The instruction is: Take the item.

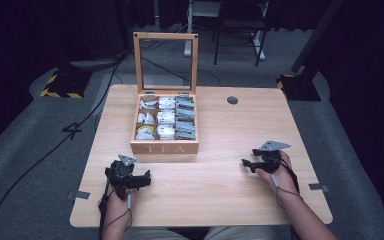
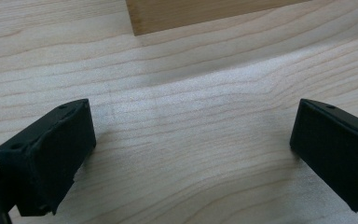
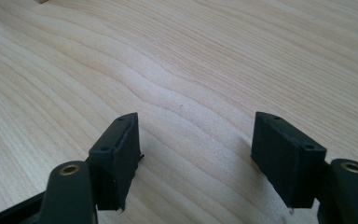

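**Both grippers idle, tea box open ahead**

Near edge: left gripper (image 1: 141,181) and right gripper (image 1: 247,163) rest low over the table (image 1: 215,190), jaws spread wide, nothing between them. Farther in, centred: wooden tea box (image 1: 164,148), lid (image 1: 165,62) upright, sachets (image 1: 166,118) packed tight. Risk: a wide jaw catching neighbouring sachets, or knocking the lid shut.

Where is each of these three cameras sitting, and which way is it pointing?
High view: above the person's side, looking forward and down on the table, the open tea box, both forearms and claws.
Left gripper view: rides on the left claw, facing the box's wooden wall; open jaws.
Right gripper view: rides on the right claw, facing bare tabletop; open jaws.
Shared: the table's wood grain.
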A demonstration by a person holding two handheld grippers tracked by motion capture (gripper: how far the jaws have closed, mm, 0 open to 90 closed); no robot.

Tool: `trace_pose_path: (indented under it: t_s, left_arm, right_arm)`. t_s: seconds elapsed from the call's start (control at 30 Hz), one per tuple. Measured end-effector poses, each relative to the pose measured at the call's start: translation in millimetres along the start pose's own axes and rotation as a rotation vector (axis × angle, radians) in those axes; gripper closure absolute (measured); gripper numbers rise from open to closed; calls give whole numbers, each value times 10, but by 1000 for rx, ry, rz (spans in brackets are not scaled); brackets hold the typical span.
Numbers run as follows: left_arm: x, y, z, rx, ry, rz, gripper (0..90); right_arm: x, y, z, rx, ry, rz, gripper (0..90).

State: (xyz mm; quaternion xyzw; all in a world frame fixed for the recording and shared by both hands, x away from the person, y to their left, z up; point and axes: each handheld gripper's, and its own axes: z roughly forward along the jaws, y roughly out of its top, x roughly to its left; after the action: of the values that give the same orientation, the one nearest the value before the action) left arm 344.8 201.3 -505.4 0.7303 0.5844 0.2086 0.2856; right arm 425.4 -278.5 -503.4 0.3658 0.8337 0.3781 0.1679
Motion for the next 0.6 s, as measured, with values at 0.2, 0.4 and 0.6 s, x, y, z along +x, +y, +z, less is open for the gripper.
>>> trace_pose_path:
  t_s: [0.2, 0.4, 0.6]
  left_arm:
    - [9, 3, 2, 0, -7, 10, 4]
    - [-6, -4, -3, 0, 2, 6, 9]
    - [-10, -5, -5, 0, 3, 3, 9]
  right_arm:
    - [1, -1, -1, 0, -1, -1, 328]
    - [-1, -1, -1, 1, 0, 0, 327]
    - [-1, -1, 0, 2, -3, 2, 318]
